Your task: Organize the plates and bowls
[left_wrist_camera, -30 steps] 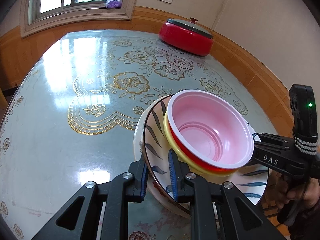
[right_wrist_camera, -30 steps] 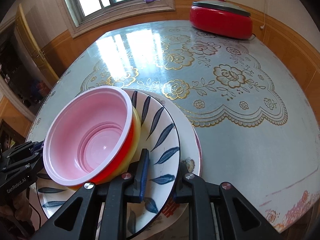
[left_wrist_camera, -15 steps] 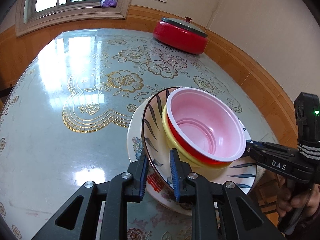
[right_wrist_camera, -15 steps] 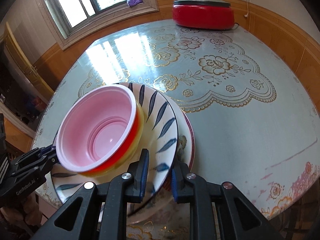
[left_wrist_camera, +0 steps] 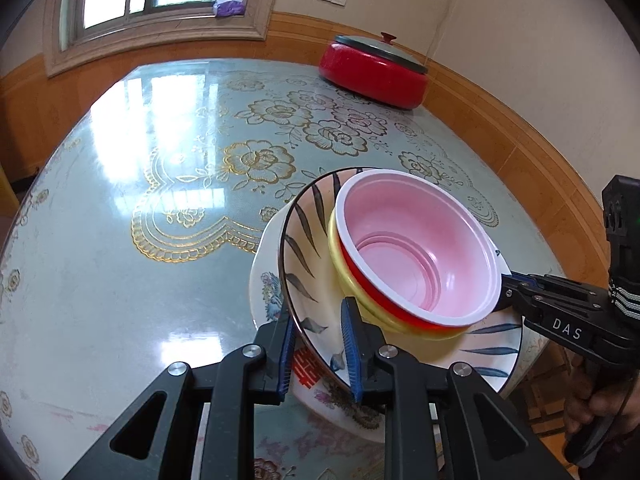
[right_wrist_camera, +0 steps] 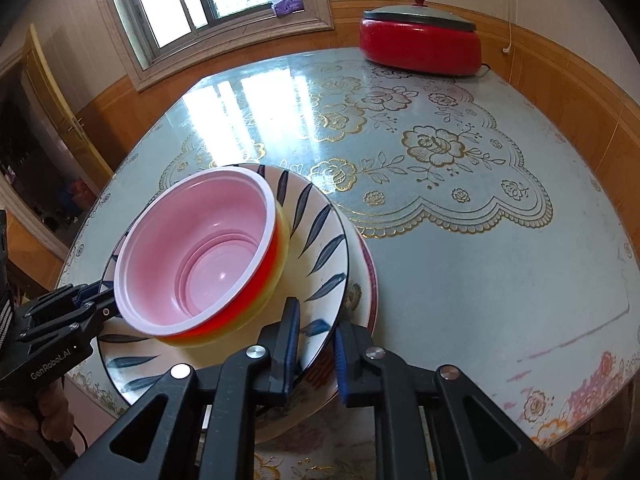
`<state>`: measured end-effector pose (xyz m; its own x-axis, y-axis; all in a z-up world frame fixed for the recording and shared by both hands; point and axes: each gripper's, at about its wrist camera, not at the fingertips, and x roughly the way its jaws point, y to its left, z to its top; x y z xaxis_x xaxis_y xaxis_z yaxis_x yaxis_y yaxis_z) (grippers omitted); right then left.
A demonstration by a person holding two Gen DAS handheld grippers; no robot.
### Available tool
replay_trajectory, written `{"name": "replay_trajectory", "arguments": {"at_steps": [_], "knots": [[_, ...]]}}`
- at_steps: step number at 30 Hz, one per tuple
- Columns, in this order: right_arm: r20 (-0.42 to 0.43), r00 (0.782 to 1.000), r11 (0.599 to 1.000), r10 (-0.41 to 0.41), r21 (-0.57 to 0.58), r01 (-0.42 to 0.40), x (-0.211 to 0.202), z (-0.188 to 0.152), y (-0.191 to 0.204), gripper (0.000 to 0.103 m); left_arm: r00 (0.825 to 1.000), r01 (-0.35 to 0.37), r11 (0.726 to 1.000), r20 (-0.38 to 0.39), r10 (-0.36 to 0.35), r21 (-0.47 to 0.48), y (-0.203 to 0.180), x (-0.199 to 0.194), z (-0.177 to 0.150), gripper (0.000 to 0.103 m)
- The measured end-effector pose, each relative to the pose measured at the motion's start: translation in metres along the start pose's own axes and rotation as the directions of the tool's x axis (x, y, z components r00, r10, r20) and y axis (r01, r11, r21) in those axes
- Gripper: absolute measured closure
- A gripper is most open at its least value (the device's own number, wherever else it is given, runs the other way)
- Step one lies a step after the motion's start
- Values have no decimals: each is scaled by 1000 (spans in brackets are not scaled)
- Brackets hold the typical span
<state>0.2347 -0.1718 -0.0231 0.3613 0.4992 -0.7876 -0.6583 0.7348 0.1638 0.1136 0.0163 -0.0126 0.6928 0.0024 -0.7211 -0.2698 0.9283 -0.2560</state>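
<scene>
Left wrist: both hand-held grippers pinch leaf plate [left_wrist_camera: 308,280]

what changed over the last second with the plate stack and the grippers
The leaf-pattern plate and its nested bowls now look lifted off the white plate below. The left hand-held gripper and right hand-held gripper still clamp opposite rims. The red pot stayed put.

- I see a round table [left_wrist_camera: 100,260] under a glossy blue cloth with gold flowers.
- At its far edge I see a red lidded pot [left_wrist_camera: 374,74].
- A purple packet [left_wrist_camera: 228,6] lies on the window sill [left_wrist_camera: 160,38].
</scene>
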Motion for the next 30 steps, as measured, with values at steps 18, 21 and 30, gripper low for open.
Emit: {"name": "replay_trajectory", "arguments": {"at_steps": [18, 21, 30], "knots": [[12, 984, 979, 180, 94, -180, -3, 0, -29, 87, 998, -47, 991, 42, 53, -124, 10, -21, -10, 71], [52, 977, 970, 206, 120, -211, -14, -5, -33, 87, 997, -46, 988, 57, 55, -144, 12, -31, -13, 71], [91, 965, 957, 245, 134, -256, -46, -35, -52, 83, 995, -76, 975, 55, 89, -210, 39, -60, -41, 65]]}}
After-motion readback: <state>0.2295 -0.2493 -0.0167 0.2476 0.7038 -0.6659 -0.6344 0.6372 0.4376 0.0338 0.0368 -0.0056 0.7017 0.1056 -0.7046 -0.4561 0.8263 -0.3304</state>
